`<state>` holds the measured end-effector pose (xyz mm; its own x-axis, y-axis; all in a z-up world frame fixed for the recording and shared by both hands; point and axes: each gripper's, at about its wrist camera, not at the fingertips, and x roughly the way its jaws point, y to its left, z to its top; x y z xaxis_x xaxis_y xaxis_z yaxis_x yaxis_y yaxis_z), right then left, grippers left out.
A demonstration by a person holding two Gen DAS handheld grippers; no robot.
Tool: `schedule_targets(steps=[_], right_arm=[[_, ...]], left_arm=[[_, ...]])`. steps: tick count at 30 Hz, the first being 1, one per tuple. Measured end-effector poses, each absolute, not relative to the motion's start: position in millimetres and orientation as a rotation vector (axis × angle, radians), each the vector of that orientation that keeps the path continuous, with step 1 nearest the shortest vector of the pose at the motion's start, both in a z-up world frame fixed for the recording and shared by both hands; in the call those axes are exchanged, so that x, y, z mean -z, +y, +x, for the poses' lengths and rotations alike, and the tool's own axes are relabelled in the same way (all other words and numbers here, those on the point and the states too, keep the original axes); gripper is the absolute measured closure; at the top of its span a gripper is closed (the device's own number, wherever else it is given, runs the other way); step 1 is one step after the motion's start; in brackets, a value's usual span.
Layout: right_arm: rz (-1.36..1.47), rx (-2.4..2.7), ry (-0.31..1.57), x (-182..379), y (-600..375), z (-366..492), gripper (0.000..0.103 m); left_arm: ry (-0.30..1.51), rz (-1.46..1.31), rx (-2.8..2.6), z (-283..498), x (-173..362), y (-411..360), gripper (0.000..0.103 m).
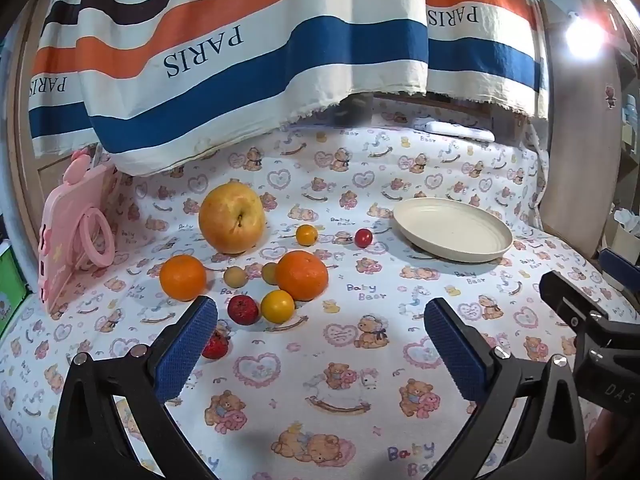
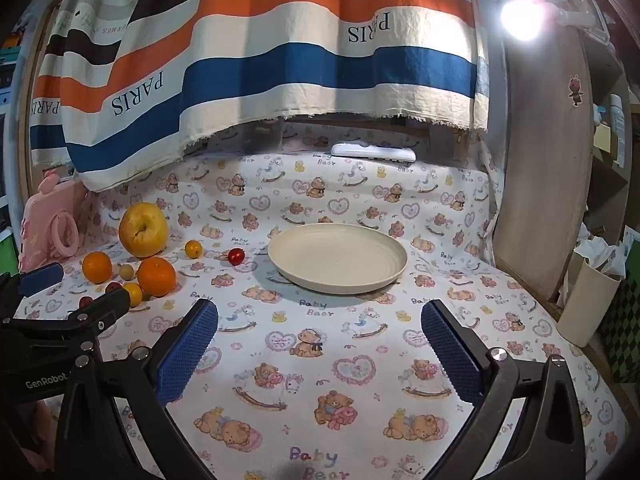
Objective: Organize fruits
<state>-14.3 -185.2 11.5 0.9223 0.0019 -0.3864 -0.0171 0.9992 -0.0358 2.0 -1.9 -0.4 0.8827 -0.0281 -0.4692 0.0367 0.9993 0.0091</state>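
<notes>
A yellow apple (image 1: 231, 218) (image 2: 143, 229), two oranges (image 1: 301, 275) (image 1: 183, 277) and several small red, yellow and tan fruits lie grouped on the bear-print cloth at the left. A strawberry (image 1: 216, 345) sits beside my left gripper's left finger. A cream plate (image 1: 453, 229) (image 2: 337, 258) stands empty to the right of the fruits, with a red cherry tomato (image 1: 363, 237) (image 2: 236, 256) near it. My left gripper (image 1: 320, 344) is open and empty, just in front of the fruits. My right gripper (image 2: 319, 346) is open and empty, in front of the plate.
A pink phone case with a ring (image 1: 78, 236) leans at the far left. A striped PARIS cloth (image 1: 256, 60) hangs behind. A white remote (image 2: 373, 153) lies at the back. A cream cup with paper (image 2: 588, 300) stands off the right edge. A bright lamp (image 2: 520, 18) shines.
</notes>
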Motion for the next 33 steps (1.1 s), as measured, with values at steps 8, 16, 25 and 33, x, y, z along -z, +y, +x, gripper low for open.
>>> schedule_targets(steps=[8, 16, 25, 33], right_arm=[[-0.029, -0.01, 0.397, -10.8, -186.5, -12.5, 0.001], [-0.029, -0.007, 0.404, -13.2, -189.4, -11.2, 0.0], [-0.021, -0.009, 0.411, -9.7, -189.9, -8.7, 0.0], [-0.019, -0.009, 0.415, -10.0, -190.7, -6.8, 0.0]], left_arm=[[0.462, 0.033, 0.029, -3.0, -3.7, -7.2, 0.0], [0.467, 0.013, 0.03, -1.0, -4.5, -1.9, 0.0], [0.486, 0.002, 0.027, 2.4, -1.7, 2.2, 0.0], [0.489, 0.001, 0.026, 3.1, 0.6, 2.0, 0.0]])
